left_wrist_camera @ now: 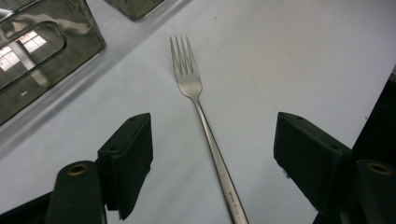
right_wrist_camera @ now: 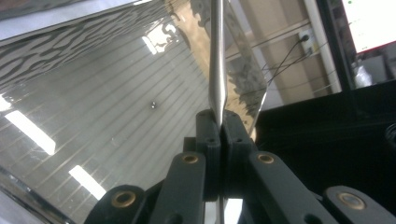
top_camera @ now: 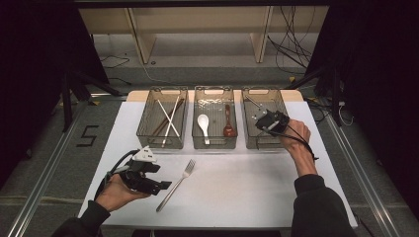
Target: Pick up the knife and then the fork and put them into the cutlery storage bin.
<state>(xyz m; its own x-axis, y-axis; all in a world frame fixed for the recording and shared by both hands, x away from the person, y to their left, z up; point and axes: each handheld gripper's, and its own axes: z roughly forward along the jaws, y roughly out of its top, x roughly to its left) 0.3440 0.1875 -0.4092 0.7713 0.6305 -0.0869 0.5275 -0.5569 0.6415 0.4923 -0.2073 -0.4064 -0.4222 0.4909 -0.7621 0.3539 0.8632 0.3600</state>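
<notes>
Beside the fork on the surface, the left gripper is held with jaws released; sorting is unfinished. Above the right bin, a utensil is clenched by the right gripper.

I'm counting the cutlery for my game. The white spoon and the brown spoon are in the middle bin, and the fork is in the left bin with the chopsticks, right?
Not quite. The fork is not in the left bin; it lies on the white table, as the high view shows. The white spoon and brown spoon are in the middle bin, and the chopsticks in the left bin.
</notes>
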